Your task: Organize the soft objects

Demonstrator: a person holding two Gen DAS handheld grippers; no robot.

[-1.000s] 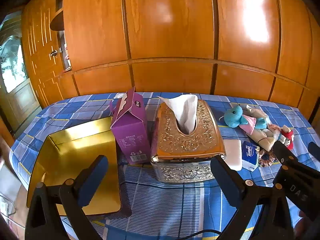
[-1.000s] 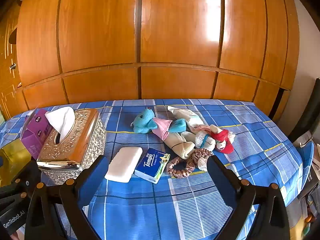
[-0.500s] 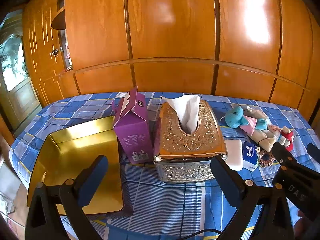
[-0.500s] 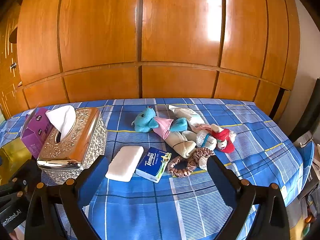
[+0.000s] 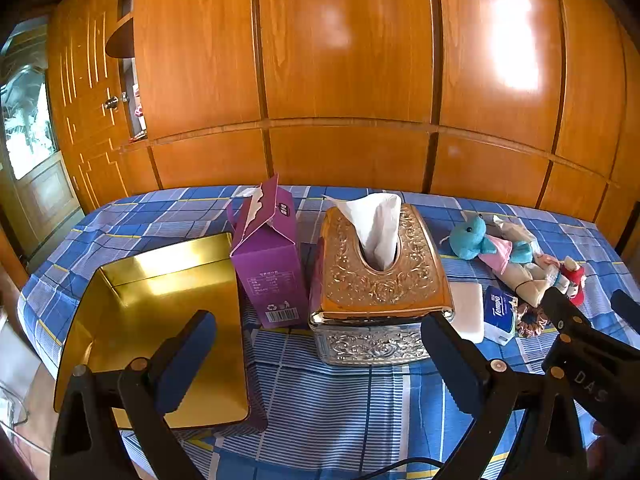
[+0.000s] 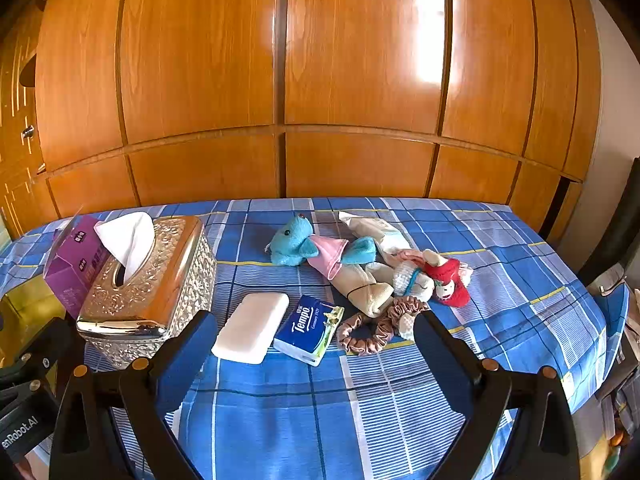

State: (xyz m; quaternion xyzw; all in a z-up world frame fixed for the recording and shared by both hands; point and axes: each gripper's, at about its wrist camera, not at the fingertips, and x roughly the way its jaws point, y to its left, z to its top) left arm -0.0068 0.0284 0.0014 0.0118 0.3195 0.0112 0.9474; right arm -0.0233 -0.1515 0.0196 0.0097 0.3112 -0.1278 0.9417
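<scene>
Soft things lie in a loose heap on the blue checked cloth: a blue plush elephant (image 6: 294,242) (image 5: 470,237), a beige pouch (image 6: 362,284), a small red and white doll (image 6: 446,278), a brown scrunchie (image 6: 374,326), a Tempo tissue pack (image 6: 310,328) (image 5: 498,312) and a white pad (image 6: 252,327). My right gripper (image 6: 316,354) hovers open just in front of the pad and tissue pack, holding nothing. My left gripper (image 5: 320,354) is open and empty in front of the ornate tissue box (image 5: 376,280) (image 6: 148,284). A gold tray (image 5: 160,312) lies at the left.
A torn purple carton (image 5: 270,256) stands between the gold tray and the tissue box. A wooden panelled wall (image 6: 320,80) runs behind the table. The cloth drops off at the right edge (image 6: 600,340), with a dark chair beyond.
Both grippers have drifted slightly forward and right; the objects sit a little closer in view. Nothing was picked up or moved.
</scene>
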